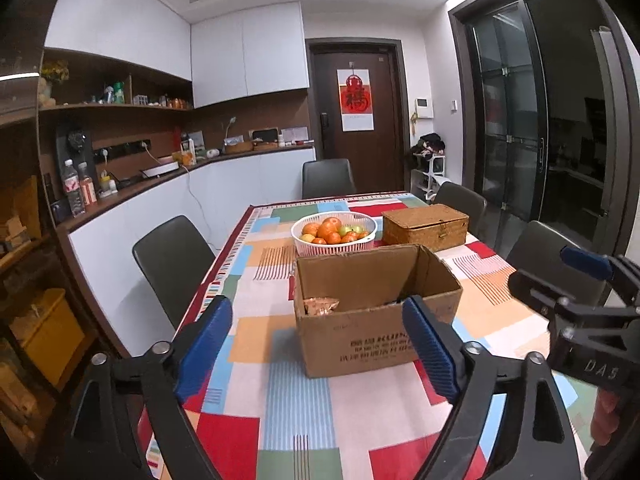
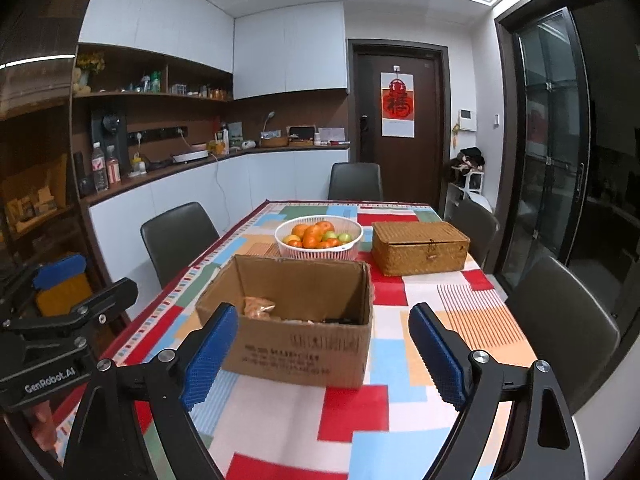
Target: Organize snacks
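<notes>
- Table (image 1: pixel 280 392): covered by a patchwork cloth of red, blue, orange, green and white blocks; dark chairs stand along both sides and at the far end.
- Box (image 1: pixel 360 340): brown cardboard, top open, dark print on the near face, edges creased. It sits on the cloth near the table's middle, in front of the basket and the case. Its long axis runs roughly across the table; in the left view it is turned slightly so that its right corner comes nearest.
- Case (image 1: pixel 426 226): woven, brown, lid closed, clasp on the front; it stands behind the box to the right, apart from it.
- Basket (image 1: pixel 334 236): white, slotted, holding orange and green fruit; it stands just behind the box and left of the case.
- Snack bag (image 1: pixel 320 306): orange-brown, crinkled, lying inside the box at its left end. The right view shows it more fully (image 2: pixel 258 307), along with dark contents by the near wall that cannot be identified.
- Left gripper (image 1: pixel 320 352): blue pads spread wide, nothing between them, held short of the box.
- Right gripper (image 2: pixel 324 356): pads likewise spread, holding nothing, facing the box's near face.
- Each view catches the other gripper at its edge; the right view alone reads "GenRobot.AI" on the left one's body.
</notes>
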{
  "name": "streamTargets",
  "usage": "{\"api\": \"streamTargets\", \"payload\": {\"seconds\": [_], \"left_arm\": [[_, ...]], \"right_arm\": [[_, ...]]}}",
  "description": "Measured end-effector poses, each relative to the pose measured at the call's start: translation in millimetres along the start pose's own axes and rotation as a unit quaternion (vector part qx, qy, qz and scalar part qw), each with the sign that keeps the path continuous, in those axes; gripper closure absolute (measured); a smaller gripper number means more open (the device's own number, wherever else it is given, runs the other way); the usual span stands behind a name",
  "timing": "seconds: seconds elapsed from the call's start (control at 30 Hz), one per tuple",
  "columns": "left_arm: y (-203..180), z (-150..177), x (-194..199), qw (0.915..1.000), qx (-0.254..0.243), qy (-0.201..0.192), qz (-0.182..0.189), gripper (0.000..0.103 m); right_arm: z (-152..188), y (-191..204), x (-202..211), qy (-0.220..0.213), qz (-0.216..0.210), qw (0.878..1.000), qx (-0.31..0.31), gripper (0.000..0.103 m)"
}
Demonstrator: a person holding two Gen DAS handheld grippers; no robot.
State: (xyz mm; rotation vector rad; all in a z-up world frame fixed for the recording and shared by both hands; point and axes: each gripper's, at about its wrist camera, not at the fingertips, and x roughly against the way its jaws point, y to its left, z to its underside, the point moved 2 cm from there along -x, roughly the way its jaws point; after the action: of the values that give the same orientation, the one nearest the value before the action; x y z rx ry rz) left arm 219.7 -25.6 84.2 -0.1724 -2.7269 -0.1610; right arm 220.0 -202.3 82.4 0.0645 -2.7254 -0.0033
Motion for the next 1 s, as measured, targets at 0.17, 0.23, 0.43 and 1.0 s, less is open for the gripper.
{"api": "streamTargets", "payload": {"seconds": [0.17, 0.23, 0.43, 1.0], "left_arm": [[2, 15, 29, 0.9999, 0.007, -0.012, -0.008, 0.002], [1, 19, 38, 0.9998, 0.0, -0.014, -0.012, 0.0], [9, 29, 54, 0.9997, 0.005, -0.015, -0.019, 0.0], [11, 41, 65, 0.9998, 0.01, -0.006, -0.016, 0.0]], "right_arm": [[12, 0, 28, -0.005, 0.009, 1.0, 0.002, 0.012], [17, 1, 37, -0.004, 0.012, 1.0, 0.005, 0.012], [30, 8, 58, -0.009, 0.024, 1.0, 0.012, 0.01], [48, 15, 77, -0.006, 0.025, 1.0, 0.006, 0.009]]}}
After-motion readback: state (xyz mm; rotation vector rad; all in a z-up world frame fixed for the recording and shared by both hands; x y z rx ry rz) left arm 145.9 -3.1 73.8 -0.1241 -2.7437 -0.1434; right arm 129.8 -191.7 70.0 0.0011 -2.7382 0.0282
